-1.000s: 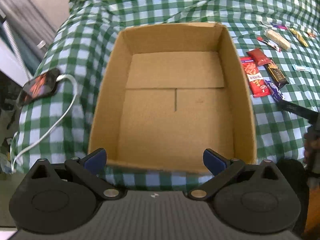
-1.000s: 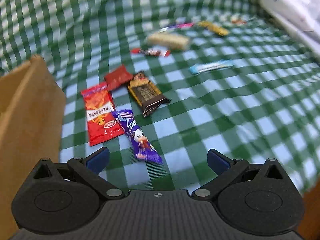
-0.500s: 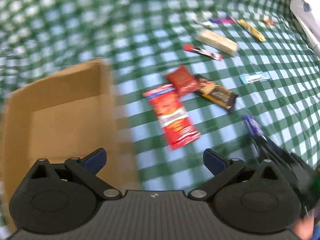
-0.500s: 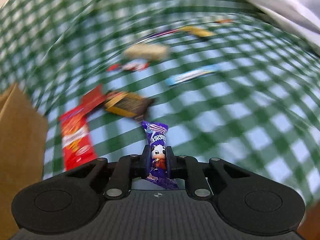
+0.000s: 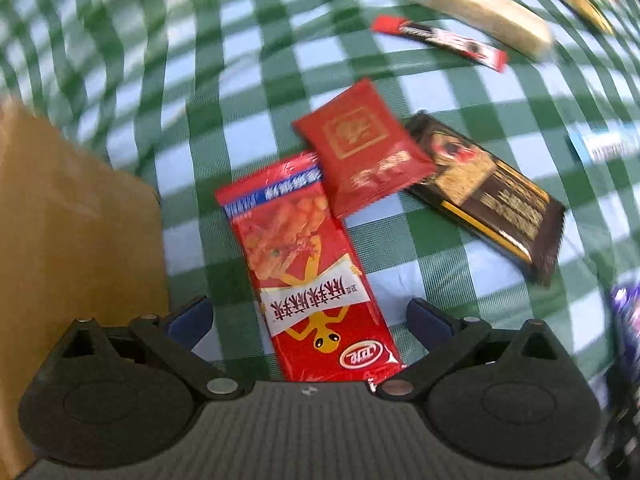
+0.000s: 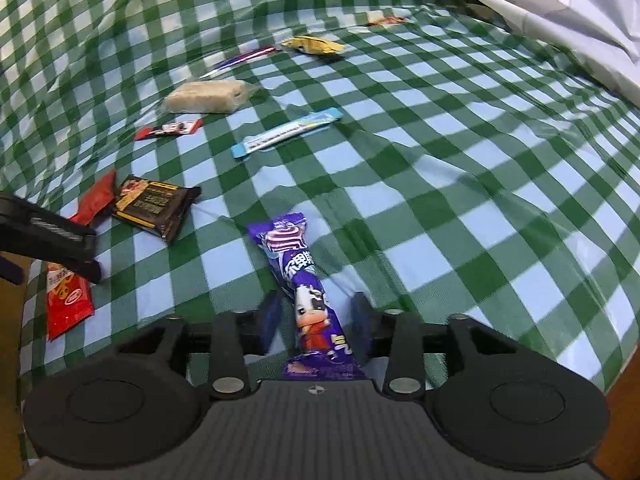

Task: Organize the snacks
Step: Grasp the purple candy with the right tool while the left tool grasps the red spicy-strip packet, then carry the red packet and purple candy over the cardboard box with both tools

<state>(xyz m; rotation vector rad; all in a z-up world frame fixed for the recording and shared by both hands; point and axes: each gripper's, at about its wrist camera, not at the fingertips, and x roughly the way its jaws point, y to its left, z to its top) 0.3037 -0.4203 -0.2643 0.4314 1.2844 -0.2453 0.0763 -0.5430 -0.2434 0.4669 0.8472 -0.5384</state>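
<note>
Across a green-and-white checked cloth [image 6: 440,168], snack packets lie scattered while 2 hand-held grippers work low over them. Right hand-held gripper [image 6: 316,320]: its blue-padded fingers [image 6: 270,322] stand a little apart on either side of a purple snack bar [image 6: 304,280], which lies lengthwise between them on the cloth; whether the pads touch the wrapper cannot be told. Left hand-held gripper [image 5: 308,320]: its fingers are spread wide, one on each side of the near end of a long red snack packet [image 5: 308,276], gripping nothing. Overlapping that packet's far end is a small red pouch [image 5: 362,148], and just beside the pouch, partly under it, sits a dark brown chocolate bar [image 5: 496,196]. At the left edge of the left wrist view rises the wall of a cardboard box [image 5: 76,236], close beside the long red packet. Farther back lie a slim red-and-black stick [image 6: 168,129], a pale wafer block in clear wrap [image 6: 206,97], a light blue stick [image 6: 288,132], a yellow wrapper [image 6: 314,45] and a thin pink-purple stick [image 6: 240,60]. Seen from the right wrist view, the left tool's black finger reaches in over the red packet at far left. White bedding [image 6: 560,8] fills the upper right corner.
</note>
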